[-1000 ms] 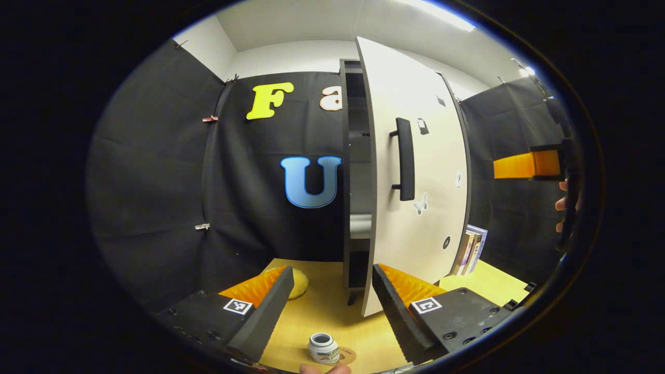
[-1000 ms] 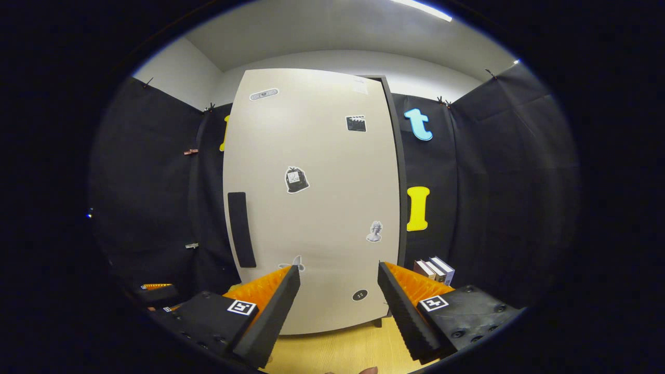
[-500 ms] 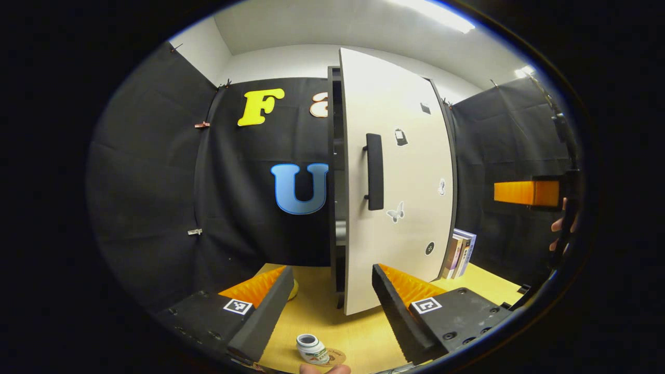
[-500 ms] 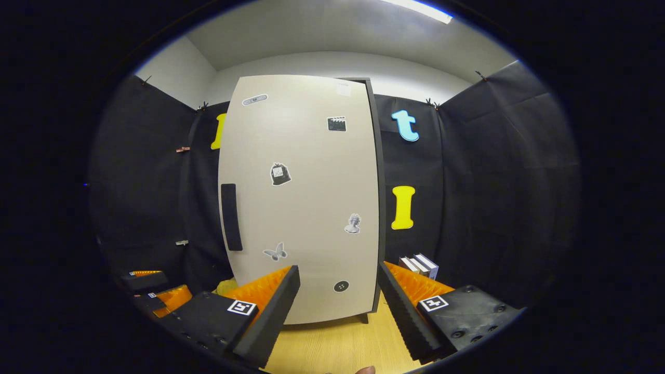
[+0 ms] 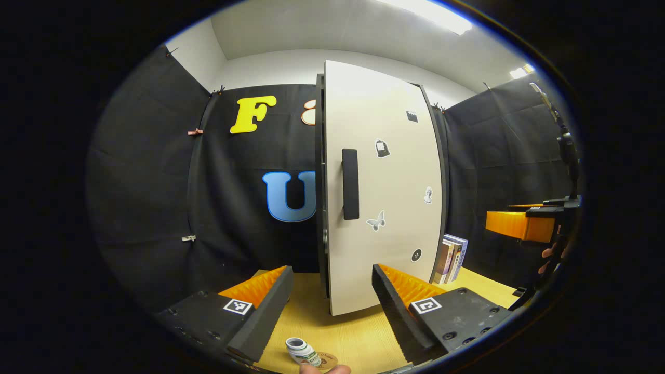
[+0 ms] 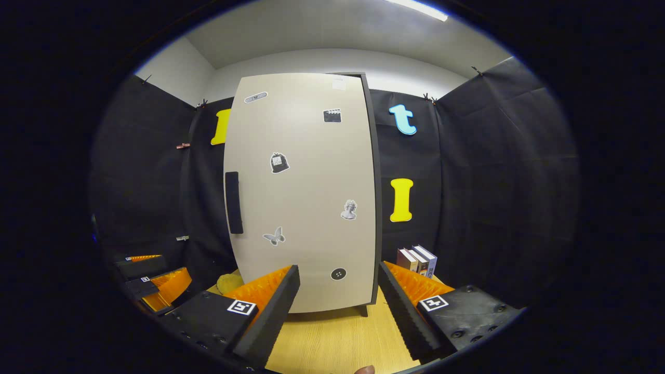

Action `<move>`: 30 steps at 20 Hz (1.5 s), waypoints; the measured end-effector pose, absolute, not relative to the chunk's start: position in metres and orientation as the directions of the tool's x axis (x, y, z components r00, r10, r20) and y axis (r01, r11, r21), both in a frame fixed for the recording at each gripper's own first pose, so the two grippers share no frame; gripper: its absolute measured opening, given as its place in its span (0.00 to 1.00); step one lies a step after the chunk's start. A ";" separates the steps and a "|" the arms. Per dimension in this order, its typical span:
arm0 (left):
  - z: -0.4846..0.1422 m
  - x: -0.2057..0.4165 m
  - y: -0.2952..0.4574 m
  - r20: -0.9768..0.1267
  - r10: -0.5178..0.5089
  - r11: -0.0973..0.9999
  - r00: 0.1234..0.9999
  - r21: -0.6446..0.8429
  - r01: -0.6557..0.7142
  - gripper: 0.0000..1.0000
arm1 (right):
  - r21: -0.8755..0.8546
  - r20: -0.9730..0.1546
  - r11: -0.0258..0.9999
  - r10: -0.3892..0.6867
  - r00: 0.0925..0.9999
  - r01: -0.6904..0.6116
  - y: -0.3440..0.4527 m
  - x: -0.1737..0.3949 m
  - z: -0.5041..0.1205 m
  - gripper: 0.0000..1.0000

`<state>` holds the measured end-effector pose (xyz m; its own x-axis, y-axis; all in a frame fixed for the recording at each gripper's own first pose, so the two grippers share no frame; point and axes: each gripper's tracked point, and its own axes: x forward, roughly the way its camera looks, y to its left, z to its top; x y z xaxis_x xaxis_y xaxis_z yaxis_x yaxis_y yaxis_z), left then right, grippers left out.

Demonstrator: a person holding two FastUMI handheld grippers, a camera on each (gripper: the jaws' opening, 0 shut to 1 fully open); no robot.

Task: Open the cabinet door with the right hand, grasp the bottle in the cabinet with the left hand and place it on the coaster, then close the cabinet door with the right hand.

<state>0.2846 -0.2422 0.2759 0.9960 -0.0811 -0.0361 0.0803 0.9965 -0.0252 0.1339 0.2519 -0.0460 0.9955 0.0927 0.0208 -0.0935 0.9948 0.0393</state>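
Note:
A tall pale cabinet door (image 5: 382, 197) with a dark handle (image 5: 350, 184) and small stickers stands almost flush with the dark cabinet frame (image 5: 320, 197). The same door (image 6: 306, 192) faces the right gripper view, handle (image 6: 234, 202) at its left. A small white bottle (image 5: 302, 352) stands on a round brown coaster (image 5: 324, 359) on the wooden table, just below my left gripper (image 5: 332, 296), which is open and holds nothing. My right gripper (image 6: 337, 296) is open too, well back from the door. It also appears at the right edge of the left gripper view (image 5: 524, 224), held by a hand.
Several books (image 6: 418, 259) lean beside the cabinet's right side on the wooden table (image 6: 332, 343). A yellow object (image 6: 228, 283) lies on the table left of the cabinet. Black cloth walls enclose the booth on all sides.
The cabinet door has swung from ajar to nearly shut. Both grippers have drawn back from the cabinet, and the right gripper has dropped lower in the left gripper view.

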 end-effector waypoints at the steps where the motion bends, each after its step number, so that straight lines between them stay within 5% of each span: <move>1: 0.276 0.285 -0.242 -0.038 -0.079 0.997 0.996 -0.022 0.078 0.95 | 0.034 0.026 0.995 0.093 0.995 -0.094 0.250 0.134 -0.046 0.98; 30: 0.282 0.298 -0.262 -0.039 -0.069 0.998 0.997 -0.008 0.069 0.95 | 0.000 0.049 0.999 0.040 0.998 -0.040 0.212 0.133 -0.067 0.98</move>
